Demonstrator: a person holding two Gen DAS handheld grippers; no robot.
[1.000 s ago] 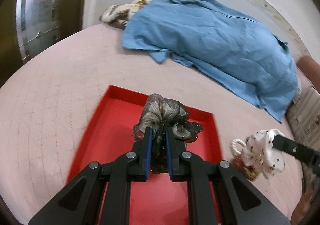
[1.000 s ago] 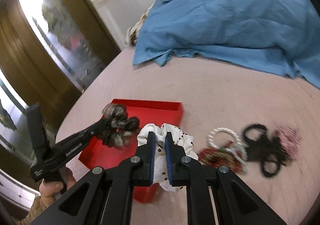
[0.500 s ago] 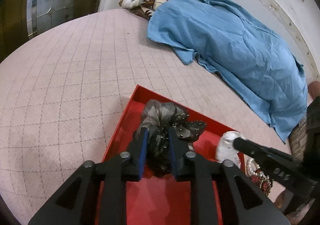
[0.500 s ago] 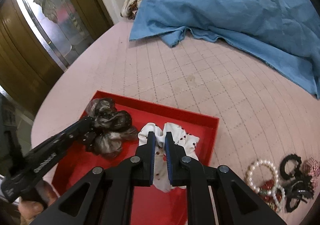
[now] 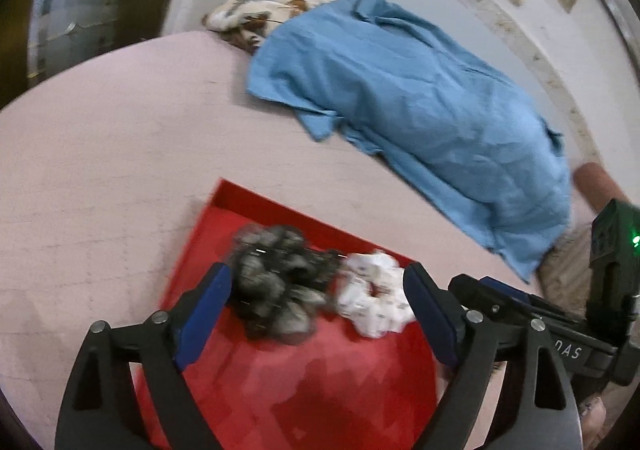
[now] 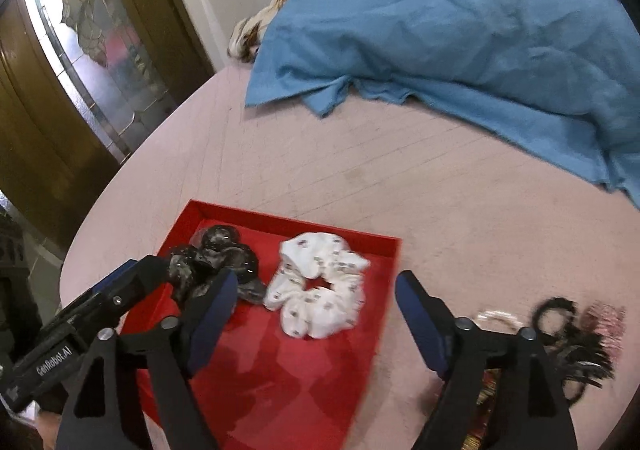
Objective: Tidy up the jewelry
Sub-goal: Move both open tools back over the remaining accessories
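Observation:
A red tray (image 5: 320,390) (image 6: 280,378) lies on the pink bedcover. A dark grey scrunchie (image 5: 276,286) (image 6: 216,258) and a white dotted scrunchie (image 5: 372,298) (image 6: 320,290) lie side by side in it. My left gripper (image 5: 316,314) is open and empty, just above the two scrunchies. My right gripper (image 6: 312,314) is open and empty over the white scrunchie. A heap of jewelry lies right of the tray: a pearl bracelet (image 6: 496,318), black hair ties (image 6: 568,334) and a pink piece (image 6: 604,322).
A blue cloth (image 5: 408,90) (image 6: 460,18) lies across the far side of the bed over a patterned fabric (image 5: 248,14). A wooden door with stained glass (image 6: 88,38) stands left. The bed edge curves at the left.
Both grippers opened and let go of their scrunchies, which now lie in the red tray. Both grippers have pulled back a little.

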